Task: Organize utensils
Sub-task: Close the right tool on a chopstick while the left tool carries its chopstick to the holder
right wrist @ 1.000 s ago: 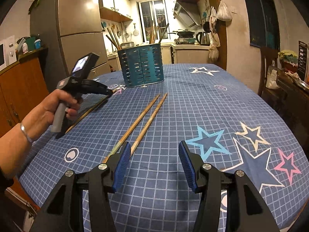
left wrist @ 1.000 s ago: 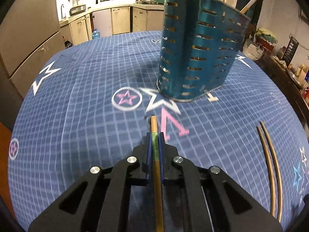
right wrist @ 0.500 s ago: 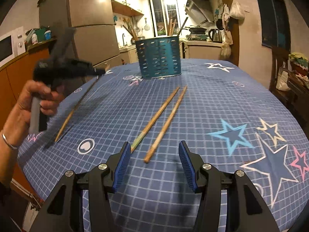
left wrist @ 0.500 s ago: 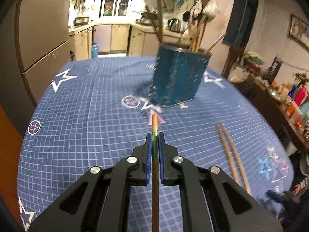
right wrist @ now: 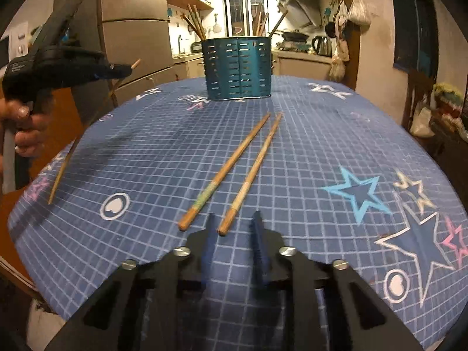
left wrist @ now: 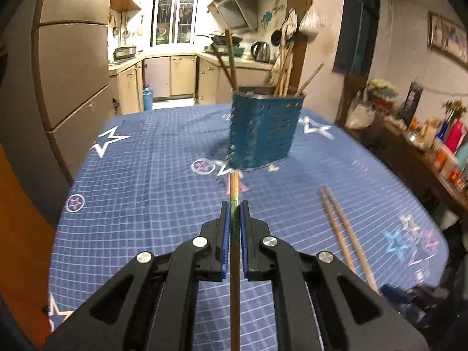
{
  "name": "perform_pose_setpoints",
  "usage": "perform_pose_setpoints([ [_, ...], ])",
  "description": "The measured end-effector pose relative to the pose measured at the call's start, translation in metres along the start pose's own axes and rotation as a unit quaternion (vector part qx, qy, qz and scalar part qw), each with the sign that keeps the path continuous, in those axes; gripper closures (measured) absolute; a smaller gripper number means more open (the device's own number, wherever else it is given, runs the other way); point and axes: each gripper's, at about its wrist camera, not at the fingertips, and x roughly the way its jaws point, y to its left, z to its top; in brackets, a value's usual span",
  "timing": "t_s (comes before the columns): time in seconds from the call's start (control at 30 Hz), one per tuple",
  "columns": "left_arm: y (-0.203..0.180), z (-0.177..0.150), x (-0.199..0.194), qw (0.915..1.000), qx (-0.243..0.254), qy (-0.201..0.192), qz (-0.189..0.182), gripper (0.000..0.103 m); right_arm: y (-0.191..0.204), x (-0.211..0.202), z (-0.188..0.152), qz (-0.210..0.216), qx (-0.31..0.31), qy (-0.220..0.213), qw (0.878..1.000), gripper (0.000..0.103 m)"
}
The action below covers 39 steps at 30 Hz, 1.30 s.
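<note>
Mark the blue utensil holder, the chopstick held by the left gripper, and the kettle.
blue utensil holder (right wrist: pixel 239 68), right wrist view, front slotted wall.
held chopstick (left wrist: pixel 234 188), left wrist view, shaft beyond the fingers.
kettle (left wrist: pixel 260 52), left wrist view, body.

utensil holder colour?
Teal-blue metal utensil holder with rows of slots; clearest in the right wrist view.

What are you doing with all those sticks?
Putting chopsticks away. The left gripper is shut on one chopstick, lifted off the table and pointing toward the blue holder, which already has several sticks in it. The right gripper is open, low by two more chopsticks lying side by side on the starry tablecloth.
</note>
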Motion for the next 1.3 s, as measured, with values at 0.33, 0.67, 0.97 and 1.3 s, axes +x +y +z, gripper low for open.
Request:
perform_pose_setpoints([
  [0.33, 0.013, 0.016, -0.015, 0.9975, -0.042, -0.051, -0.025, 0.098, -0.001, 0.008, 0.009, -0.012, 0.005, 0.013, 1.0, 0.092],
  [0.67, -0.052, 0.186, -0.053, 0.9421, -0.001, -0.332, -0.049, 0.098, -0.023, 0.009, 0.01, 0.033, 0.068, 0.018, 0.997, 0.095],
  [0.97, -0.061, 0.223, 0.029, 0.9181, -0.035, -0.392, 0.044, 0.098, -0.038, 0.008, 0.008, 0.06, 0.091, 0.025, 0.994, 0.095],
  [1.3, -0.036, 0.177, 0.065, 0.9314, -0.04, -0.352, 0.085, 0.097, -0.047, 0.002, 0.003, 0.079, 0.1, 0.017, 0.992, 0.095],
])
